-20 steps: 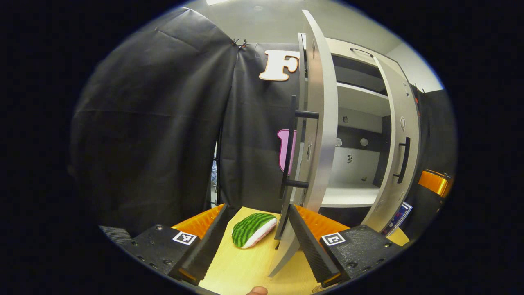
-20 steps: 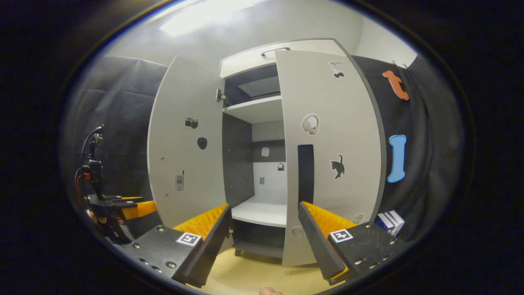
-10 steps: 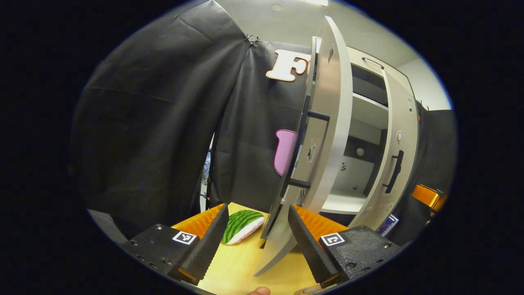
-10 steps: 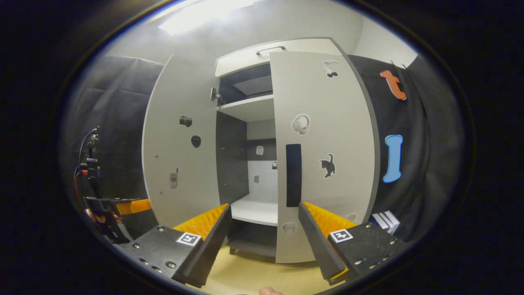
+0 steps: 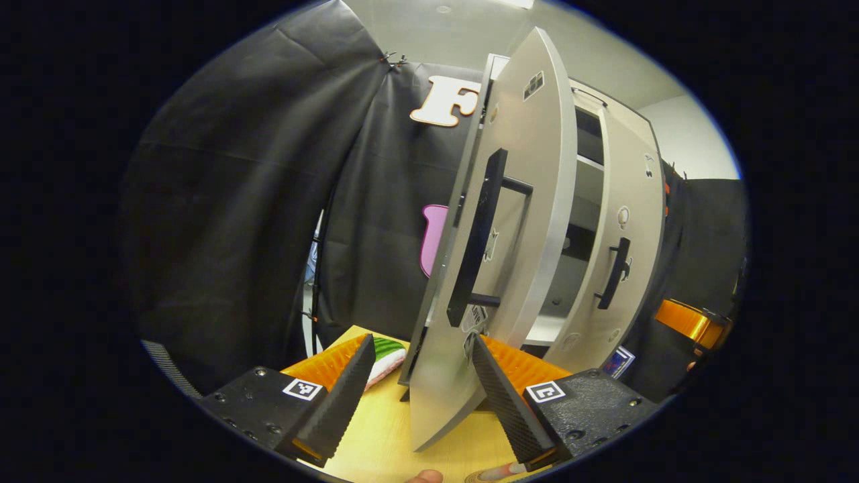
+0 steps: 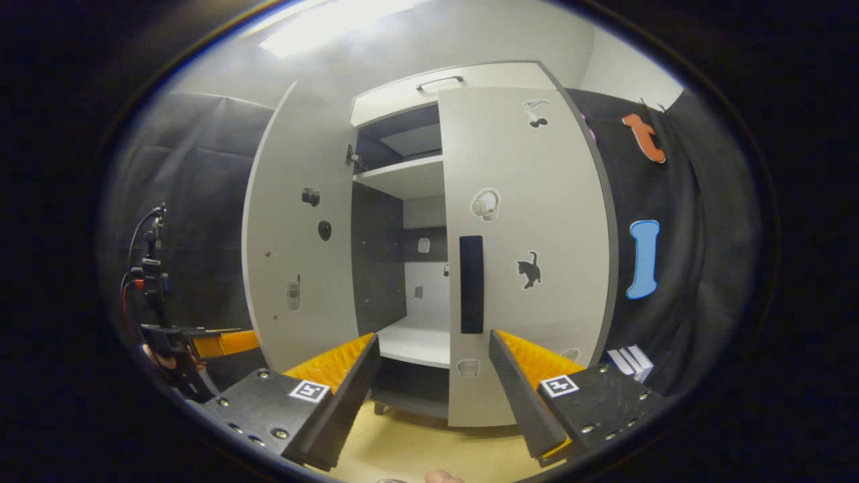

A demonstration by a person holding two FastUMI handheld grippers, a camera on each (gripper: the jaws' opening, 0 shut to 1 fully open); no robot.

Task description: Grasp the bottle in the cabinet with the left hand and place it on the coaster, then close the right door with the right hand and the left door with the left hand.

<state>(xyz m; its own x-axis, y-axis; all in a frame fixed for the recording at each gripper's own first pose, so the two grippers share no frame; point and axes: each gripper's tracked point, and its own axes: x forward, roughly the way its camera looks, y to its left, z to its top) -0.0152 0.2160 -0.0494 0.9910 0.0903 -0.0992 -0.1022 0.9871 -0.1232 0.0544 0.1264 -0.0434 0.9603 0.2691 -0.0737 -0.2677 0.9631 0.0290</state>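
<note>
Cabinet [image 6: 429,87]: white, two doors, both ajar; shelves bare where they can be seen.
Right door [image 6: 530,255]: nearly shut, a narrow gap left beside its black handle [image 6: 471,284].
Left door [image 5: 517,221]: swung well out, its edge between the left gripper's fingers.
Left gripper [image 5: 419,396]: jaws spread, pinching nothing; one finger [image 5: 500,389] seems to touch the door's inner face.
Right gripper [image 6: 433,396]: jaws spread, empty, facing the right door.
Bottle: cannot be made out; coaster likewise.
Tabletop [image 5: 389,436]: pale wood; green striped item [image 5: 388,350] lies behind the left door.
Risk: a push at the door's low edge may slip off, or slam it.
</note>
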